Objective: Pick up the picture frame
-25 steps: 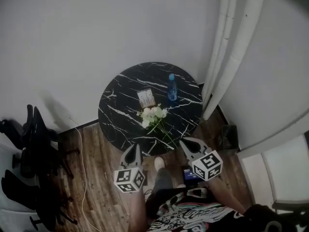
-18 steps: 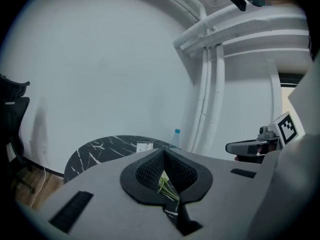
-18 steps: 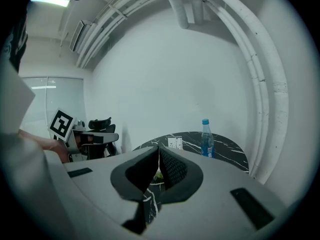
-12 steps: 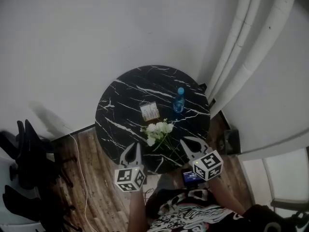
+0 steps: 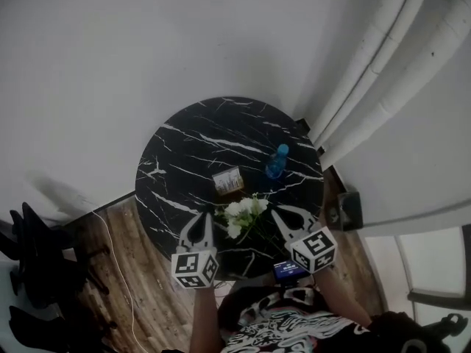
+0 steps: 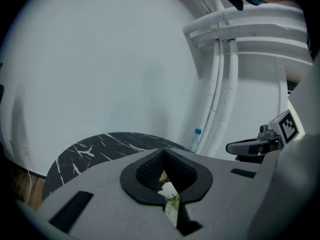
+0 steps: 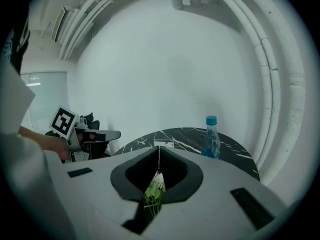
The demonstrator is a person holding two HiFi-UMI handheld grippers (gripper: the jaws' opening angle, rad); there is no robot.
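hovering short of picture frame (image 5: 228, 181), both hand-held grippers (image 5: 200, 219) (image 5: 278, 213) closed

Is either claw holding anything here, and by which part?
Nothing is held. The left claw and right claw are both shut and empty; the picture frame sits untouched on the table.

On the near side of the picture frame (image 5: 227, 181) lie white flowers (image 5: 244, 210); a blue bottle (image 5: 277, 161) stands near its right. Left of and behind it, the marble table (image 5: 184, 145) is bare.
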